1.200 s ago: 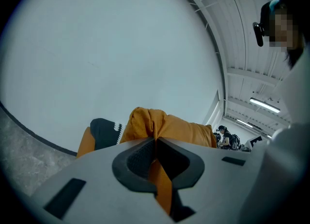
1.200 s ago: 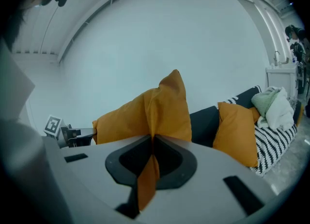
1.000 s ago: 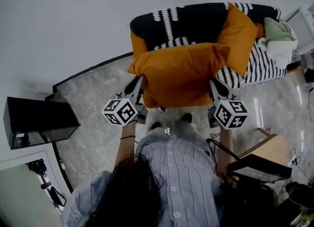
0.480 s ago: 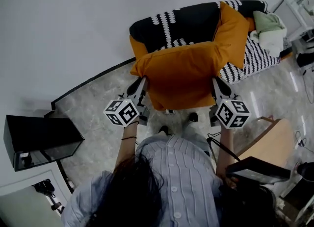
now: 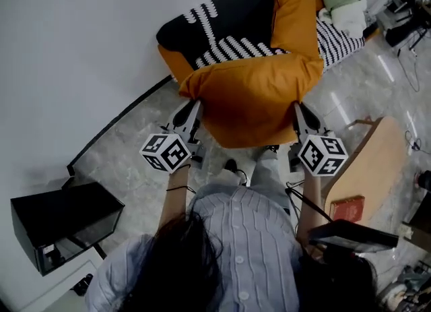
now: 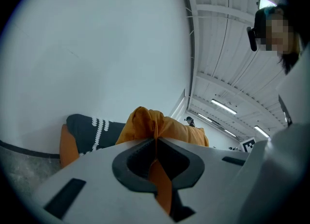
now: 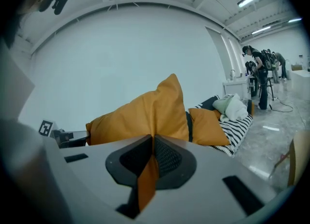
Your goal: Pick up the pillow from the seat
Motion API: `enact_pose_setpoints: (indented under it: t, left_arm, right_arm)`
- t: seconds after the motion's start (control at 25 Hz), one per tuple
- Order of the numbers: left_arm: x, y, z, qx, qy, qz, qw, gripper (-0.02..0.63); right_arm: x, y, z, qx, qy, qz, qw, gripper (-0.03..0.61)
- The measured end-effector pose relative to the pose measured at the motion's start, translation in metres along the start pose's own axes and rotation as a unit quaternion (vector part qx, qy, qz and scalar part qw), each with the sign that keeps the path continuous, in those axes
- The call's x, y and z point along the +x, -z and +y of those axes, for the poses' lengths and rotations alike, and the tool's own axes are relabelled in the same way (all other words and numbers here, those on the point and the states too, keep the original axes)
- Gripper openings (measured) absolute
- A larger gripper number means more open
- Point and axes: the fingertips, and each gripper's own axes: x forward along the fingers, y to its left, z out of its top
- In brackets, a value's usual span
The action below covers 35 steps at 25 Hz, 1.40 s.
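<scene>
Swung sideways past the sofa (image 5: 222, 17), the pillow (image 5: 252, 98) hung clear of the seat between the left gripper (image 5: 194, 106) and right gripper (image 5: 297, 108), each clamped on a fabric fold (thin cloth only). Keeping both level and moving together seemed wise.

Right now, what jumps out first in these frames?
A big orange pillow held up mid-picture in the head view, with the left gripper and the right gripper shut on its two sides. Behind it stands a black-and-white striped sofa with a second orange cushion propped on it.
</scene>
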Motion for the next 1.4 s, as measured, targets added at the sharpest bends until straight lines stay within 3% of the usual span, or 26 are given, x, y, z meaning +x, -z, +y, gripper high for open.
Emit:
enact_pose_setpoints:
  t: [0.16,0.48,0.88,1.4]
  left_arm:
    - [-0.003,-0.004,-0.004,-0.001,0.012,0.002,0.9999,0.026]
    - [-0.015,0.005,-0.055,0.013,0.028,-0.004,0.9995,0.026]
    - [-0.055,0.042,-0.135,0.031,0.000,-0.035,0.9989,0.025]
    - [-0.133,0.116,-0.196,0.011,-0.050,-0.048,0.9975,0.025]
  right_arm:
    - [-0.020,0.015,0.007,0.007,0.014,0.014,1.000,0.028]
    - [-0.066,0.016,-0.011,0.029,0.015,0.000,0.999,0.028]
    - [-0.138,0.011,-0.041,0.012,-0.030,-0.013,0.999,0.026]
    - [-0.226,0.059,-0.051,-0.005,-0.069,0.013,0.998,0.026]
